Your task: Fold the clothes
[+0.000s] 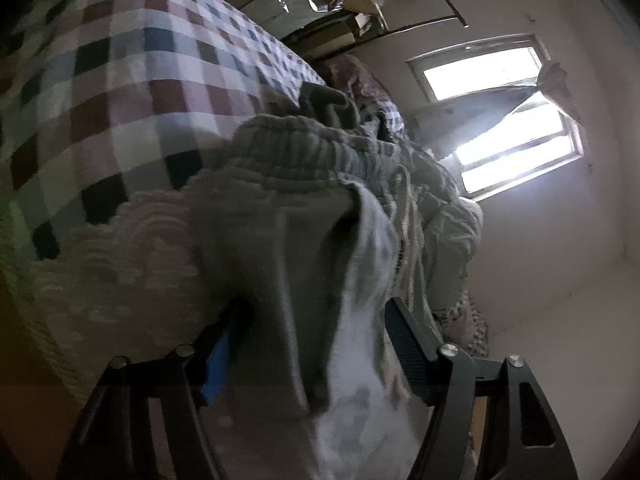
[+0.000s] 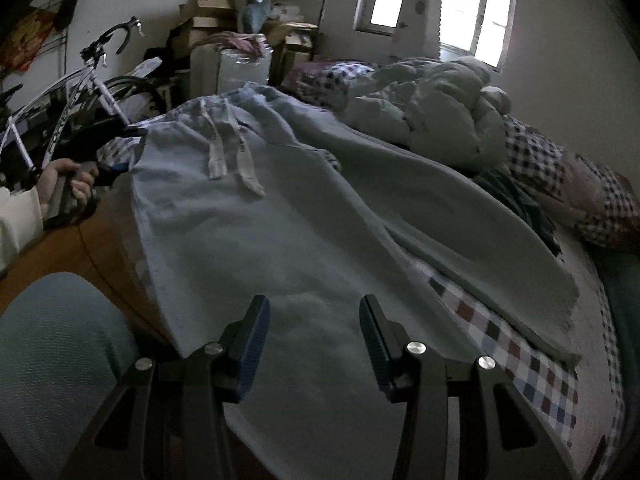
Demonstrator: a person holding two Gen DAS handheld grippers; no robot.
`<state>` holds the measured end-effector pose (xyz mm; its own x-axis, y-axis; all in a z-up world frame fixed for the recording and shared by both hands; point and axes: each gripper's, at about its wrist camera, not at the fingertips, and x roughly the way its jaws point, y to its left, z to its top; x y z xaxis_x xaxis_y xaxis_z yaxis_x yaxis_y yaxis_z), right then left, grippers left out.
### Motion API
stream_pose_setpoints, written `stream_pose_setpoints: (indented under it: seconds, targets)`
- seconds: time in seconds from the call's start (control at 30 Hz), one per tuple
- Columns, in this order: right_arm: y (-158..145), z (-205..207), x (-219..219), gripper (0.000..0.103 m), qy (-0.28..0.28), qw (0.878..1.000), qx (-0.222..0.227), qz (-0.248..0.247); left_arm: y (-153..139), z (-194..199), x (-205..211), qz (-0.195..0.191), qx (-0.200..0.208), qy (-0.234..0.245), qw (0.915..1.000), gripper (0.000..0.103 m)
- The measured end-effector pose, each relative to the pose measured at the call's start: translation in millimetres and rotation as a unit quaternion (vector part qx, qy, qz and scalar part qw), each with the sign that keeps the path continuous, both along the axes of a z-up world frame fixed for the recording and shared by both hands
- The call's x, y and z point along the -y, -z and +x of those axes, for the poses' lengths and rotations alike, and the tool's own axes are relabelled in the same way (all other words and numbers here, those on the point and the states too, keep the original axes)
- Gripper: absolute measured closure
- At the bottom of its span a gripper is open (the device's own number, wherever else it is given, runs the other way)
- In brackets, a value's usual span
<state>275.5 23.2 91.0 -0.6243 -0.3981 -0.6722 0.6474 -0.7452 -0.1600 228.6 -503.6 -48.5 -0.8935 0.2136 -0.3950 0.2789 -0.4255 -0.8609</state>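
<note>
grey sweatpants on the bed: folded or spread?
Spread. The grey sweatpants lie flat on the checked bedspread, legs apart, drawstrings showing.

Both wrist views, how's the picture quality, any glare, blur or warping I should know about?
Left wrist view: window blown out white, pants close and smeared, dim foreground. Right wrist view: window glares too, pants fairly sharp, bed edge bowed by fisheye, corners dark.

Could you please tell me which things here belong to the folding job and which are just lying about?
Job: grey sweatpants, left gripper, right gripper.
Lying about: crumpled duvet, bicycle, cardboard boxes, checked bedsheet.
</note>
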Motion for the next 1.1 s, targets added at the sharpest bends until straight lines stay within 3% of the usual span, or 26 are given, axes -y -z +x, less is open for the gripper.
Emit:
stream_pose_setpoints:
  seconds: [0.1,0.2,0.43,0.57,0.67,0.77,0.87,1.0,1.1]
  targets:
    - [7.9,8.3,11.3,0.053,-0.015,1.000,0.009,0.000,6.1,5.1,3.7,0.000,0.011,-0.004,0.9999,0.030]
    - [18.3,19.0,23.9,0.053,-0.034,0.999,0.008,0.010,10.7,2.7,5.6,0.020,-0.007,0.008,0.9998,0.030]
    - [35.1,22.5,39.7,0.053,-0.045,0.997,0.054,-0.022,-1.1,-2.8,0.8,0.042,-0.067,0.036,0.9962,0.030]
    - [38.8,33.2,51.4,0.053,-0.065,0.997,0.045,-0.014,-7.7,0.6,2.0,0.065,-0.115,0.032,0.9907,0.030]
    - [44.5,34.8,58.9,0.053,-0.073,0.996,0.046,-0.006,2.3,-10.7,4.6,0.047,-0.069,0.028,0.9961,0.031]
    - [47.2,32.2,65.6,0.053,-0.076,0.996,0.047,-0.006,4.6,-13.5,14.5,0.047,-0.046,0.019,0.9977,0.052]
    - [46.8,31.9,74.8,0.053,-0.086,0.996,0.034,-0.002,-2.9,-12.5,16.6,0.044,-0.045,0.023,0.9977,0.057]
    - [51.4,36.5,89.9,0.053,-0.101,0.995,0.008,0.014,-18.2,-14.4,7.9,0.051,-0.048,0.032,0.9970,0.089]
    - [60.7,43.1,103.2,0.053,-0.115,0.993,-0.021,0.034,-32.3,-10.4,3.2,0.053,-0.051,0.036,0.9967,0.093]
